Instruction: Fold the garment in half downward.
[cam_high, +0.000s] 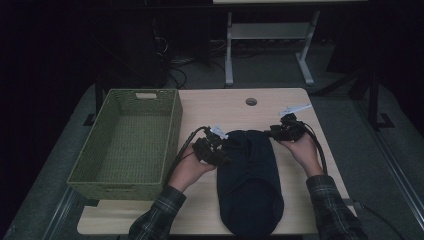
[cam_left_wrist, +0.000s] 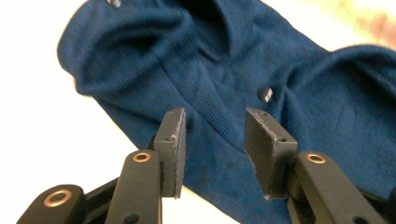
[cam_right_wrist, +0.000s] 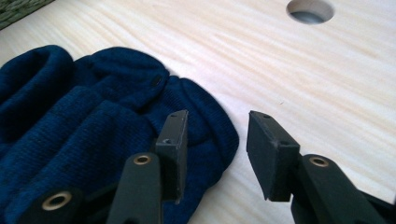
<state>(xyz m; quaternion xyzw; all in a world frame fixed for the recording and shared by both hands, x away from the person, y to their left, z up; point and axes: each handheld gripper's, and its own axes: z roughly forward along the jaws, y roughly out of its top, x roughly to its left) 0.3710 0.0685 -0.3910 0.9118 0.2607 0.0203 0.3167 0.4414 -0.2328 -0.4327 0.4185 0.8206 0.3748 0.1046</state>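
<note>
A dark blue knitted garment (cam_high: 250, 180) lies folded lengthwise on the wooden table (cam_high: 220, 107), reaching down to the near edge. My left gripper (cam_high: 226, 145) hovers at the garment's far left corner, jaws apart. In the left gripper view the blue fabric (cam_left_wrist: 210, 70) with a small button (cam_left_wrist: 265, 94) lies under the gap of that gripper (cam_left_wrist: 212, 144), and neither pad touches it. My right gripper (cam_high: 278, 133) is at the far right corner. Its own view shows the rolled edge of the cloth (cam_right_wrist: 70, 116) beside the open gripper (cam_right_wrist: 215, 149), with bare wood between the pads.
A green woven basket (cam_high: 172, 130), with nothing inside, stands at the table's left edge; its corner (cam_right_wrist: 18, 9) shows in the right gripper view. A round cable hole (cam_high: 251, 102) sits near the far edge. White desk legs (cam_high: 229, 50) stand on the floor beyond.
</note>
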